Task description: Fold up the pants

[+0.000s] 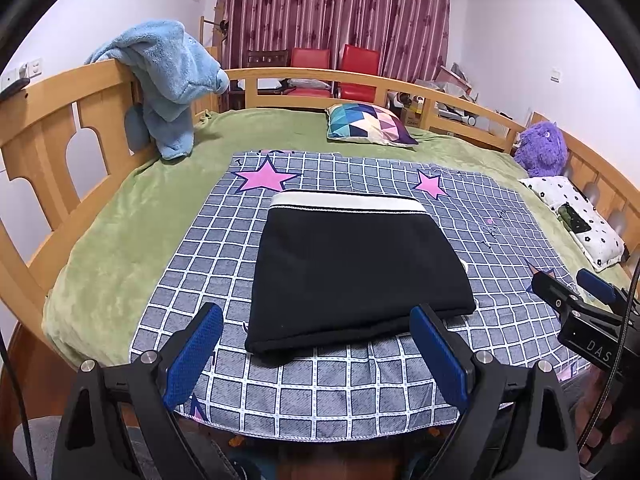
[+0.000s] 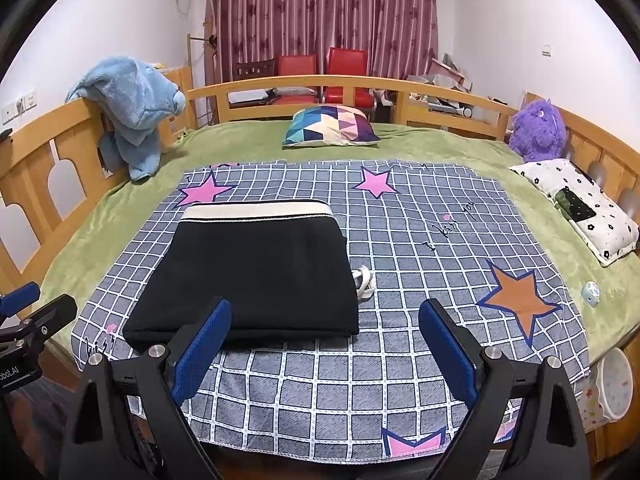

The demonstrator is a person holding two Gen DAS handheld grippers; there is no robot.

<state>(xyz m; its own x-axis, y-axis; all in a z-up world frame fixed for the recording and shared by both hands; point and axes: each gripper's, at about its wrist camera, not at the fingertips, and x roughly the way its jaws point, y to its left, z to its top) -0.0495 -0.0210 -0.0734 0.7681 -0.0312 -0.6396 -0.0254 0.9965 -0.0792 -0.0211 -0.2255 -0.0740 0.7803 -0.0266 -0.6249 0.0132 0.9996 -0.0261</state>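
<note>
Black pants with a white waistband at the far side lie folded into a compact rectangle on a grey checked cloth with stars. A white drawstring pokes out at the fold's right side. My left gripper hovers open above the near edge of the pants, nothing between its blue pads. My right gripper is open too, near the pants' right front corner and holding nothing. In the left wrist view the right gripper shows at the far right.
The cloth covers a green blanket on a wooden-railed bed. A blue plush hangs on the left rail. A patterned pillow, purple plush and white pillow sit at the back and right. A small round toy lies on the right.
</note>
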